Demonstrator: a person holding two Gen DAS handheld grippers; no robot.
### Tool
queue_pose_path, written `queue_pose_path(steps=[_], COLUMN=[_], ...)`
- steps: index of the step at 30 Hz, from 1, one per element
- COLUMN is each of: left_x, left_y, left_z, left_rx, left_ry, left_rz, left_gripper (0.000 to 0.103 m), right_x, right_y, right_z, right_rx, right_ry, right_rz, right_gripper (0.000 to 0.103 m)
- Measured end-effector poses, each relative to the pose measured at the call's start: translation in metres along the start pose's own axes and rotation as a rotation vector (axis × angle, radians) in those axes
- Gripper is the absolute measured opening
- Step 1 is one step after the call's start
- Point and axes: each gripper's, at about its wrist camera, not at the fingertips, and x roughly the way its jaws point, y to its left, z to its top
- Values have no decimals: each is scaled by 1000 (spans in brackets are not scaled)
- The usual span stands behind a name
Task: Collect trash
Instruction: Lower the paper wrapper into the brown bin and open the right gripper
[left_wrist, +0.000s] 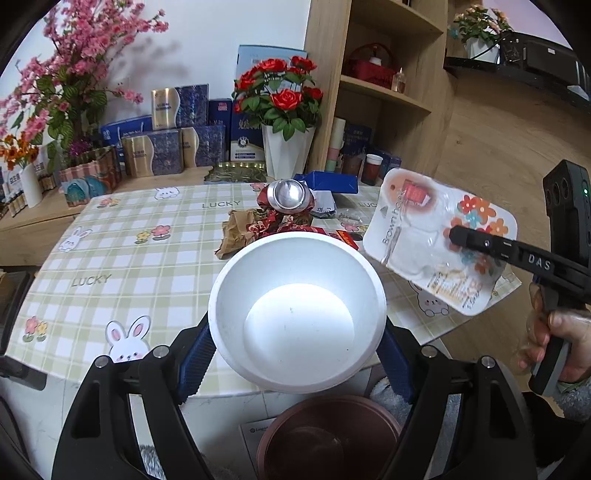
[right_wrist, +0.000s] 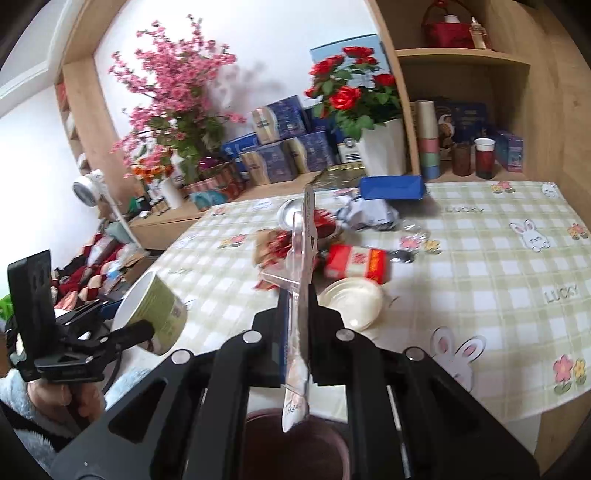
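Trash: a white paper bowl (left_wrist: 297, 314) and a flat plastic pack with flowers printed on it (left_wrist: 439, 240) were both up in the air, near the front edge of the table (left_wrist: 110, 258).
Left gripper (left_wrist: 297, 354): its jaws were wide, and the blue pads pressed on the two sides of the bowl. The bowl's open mouth faced the camera. From the right wrist view the bowl's outside was green (right_wrist: 155, 314).
Right gripper (right_wrist: 299, 314): its jaws were almost closed, and they pinched the plastic pack by its edge. The pack stood up thin between them.
Bin: a brown round bin (left_wrist: 328, 435) sat on the floor, below both grippers.
Still on the table: a shiny crushed can (left_wrist: 290, 195), crumpled red and brown wrappers (left_wrist: 258, 227), a red and white box (right_wrist: 356, 264), a clear round lid (right_wrist: 351, 301) and a blue box (right_wrist: 391, 186).
Hand: a hand (left_wrist: 557, 339) gripped the right gripper's handle.
Behind the table: red roses in a white vase (left_wrist: 286, 153) and pink blossoms (left_wrist: 74, 66).
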Motion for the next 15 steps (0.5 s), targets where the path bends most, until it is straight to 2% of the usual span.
queue_pose_path(steps=[4, 9, 15], left_x=[-18, -35, -45], left_y=[-2, -2, -3], left_z=[-11, -20, -30], left_rx=[5, -13, -21], left_ry=[-5, -10, -14], left_rz=[17, 28, 34], left_gripper=[77, 77, 77], right_x=[-5, -4, 23], right_y=[16, 36, 51], right_z=[-18, -50, -97], right_rx=[-17, -39, -77], right_ry=[29, 107, 301], right_rz=[39, 98, 158], right_gripper=[12, 12, 12])
